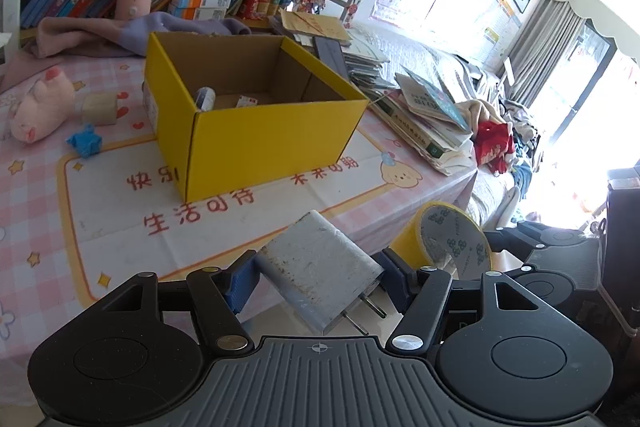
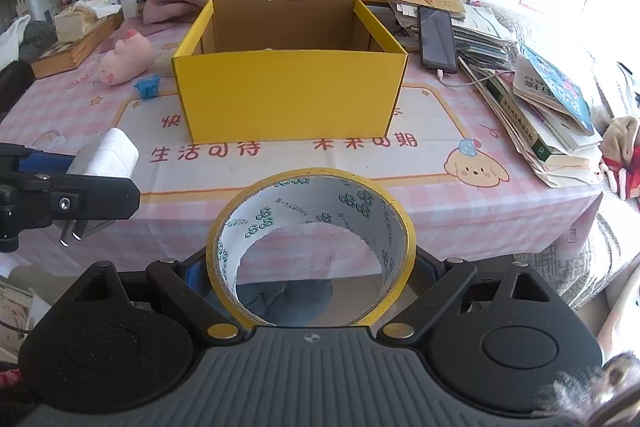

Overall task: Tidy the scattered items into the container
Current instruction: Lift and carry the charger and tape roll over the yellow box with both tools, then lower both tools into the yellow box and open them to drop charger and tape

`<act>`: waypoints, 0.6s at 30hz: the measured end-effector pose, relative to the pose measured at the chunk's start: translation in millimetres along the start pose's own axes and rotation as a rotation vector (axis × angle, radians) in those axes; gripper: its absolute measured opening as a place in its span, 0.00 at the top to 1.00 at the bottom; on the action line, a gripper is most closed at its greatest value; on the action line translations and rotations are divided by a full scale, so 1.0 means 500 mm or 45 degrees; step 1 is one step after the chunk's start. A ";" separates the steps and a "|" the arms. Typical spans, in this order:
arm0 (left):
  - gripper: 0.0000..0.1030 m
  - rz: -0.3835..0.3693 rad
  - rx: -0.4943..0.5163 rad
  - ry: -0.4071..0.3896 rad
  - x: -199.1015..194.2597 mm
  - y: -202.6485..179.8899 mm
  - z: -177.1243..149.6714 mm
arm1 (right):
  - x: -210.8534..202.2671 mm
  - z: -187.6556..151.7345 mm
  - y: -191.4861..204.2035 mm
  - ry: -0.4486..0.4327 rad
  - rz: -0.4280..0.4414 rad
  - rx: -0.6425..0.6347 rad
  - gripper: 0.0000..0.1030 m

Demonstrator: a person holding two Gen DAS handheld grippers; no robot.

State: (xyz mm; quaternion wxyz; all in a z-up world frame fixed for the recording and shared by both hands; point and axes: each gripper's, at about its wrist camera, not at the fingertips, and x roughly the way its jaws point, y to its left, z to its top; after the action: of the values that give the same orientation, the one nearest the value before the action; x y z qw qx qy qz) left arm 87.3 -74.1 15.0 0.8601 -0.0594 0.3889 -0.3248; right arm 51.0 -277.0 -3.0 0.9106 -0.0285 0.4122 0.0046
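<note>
A table covered with a pink checked tablecloth [image 2: 460,211] carries an open yellow cardboard box [image 2: 290,95] near its middle, well back from the near edge.

The left gripper [image 1: 318,277] is closed on a white plug-in charger [image 1: 320,269]. Its blue pads [image 1: 239,285] press on the charger's two sides, and the charger sits tilted with its two metal prongs pointing down and to the right. This grip hangs at the table's near edge, with the box beyond it.

The right gripper [image 2: 312,267] is closed on a roll of yellow tape [image 2: 310,251], with the jaws set wide against the roll's outer sides. The roll stands on edge so its hole faces the camera, and the box stands straight ahead beyond it. It is held in front of the table's near edge.

Inside the box, a small roll [image 1: 205,98] and a small white packet [image 1: 247,101] lie on the floor at the left side.

Toward the table's left edge, left of the box, lie a pink plush pig [image 1: 38,105], a small wooden block [image 1: 100,108] and a crumpled blue piece [image 1: 84,145]. A black phone [image 2: 437,39] rests on a stack of papers and books [image 2: 552,123] along the right edge.
</note>
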 end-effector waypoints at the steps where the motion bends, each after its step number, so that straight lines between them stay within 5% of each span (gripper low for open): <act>1: 0.37 0.000 0.010 -0.005 0.003 -0.003 0.006 | 0.002 0.003 -0.005 -0.004 0.001 0.001 0.12; 10: 0.37 -0.018 0.088 -0.064 0.038 -0.038 0.074 | 0.021 0.051 -0.060 -0.049 0.016 0.010 0.12; 18: 0.37 0.047 0.175 -0.186 0.059 -0.059 0.161 | 0.014 0.145 -0.121 -0.250 0.077 -0.008 0.12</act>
State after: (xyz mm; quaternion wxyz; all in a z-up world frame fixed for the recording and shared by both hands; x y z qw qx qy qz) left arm 143.5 -126.9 62.7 0.8940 -0.0165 0.3030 -0.3296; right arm 111.9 -333.4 42.6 0.9460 -0.0183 0.3215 0.0361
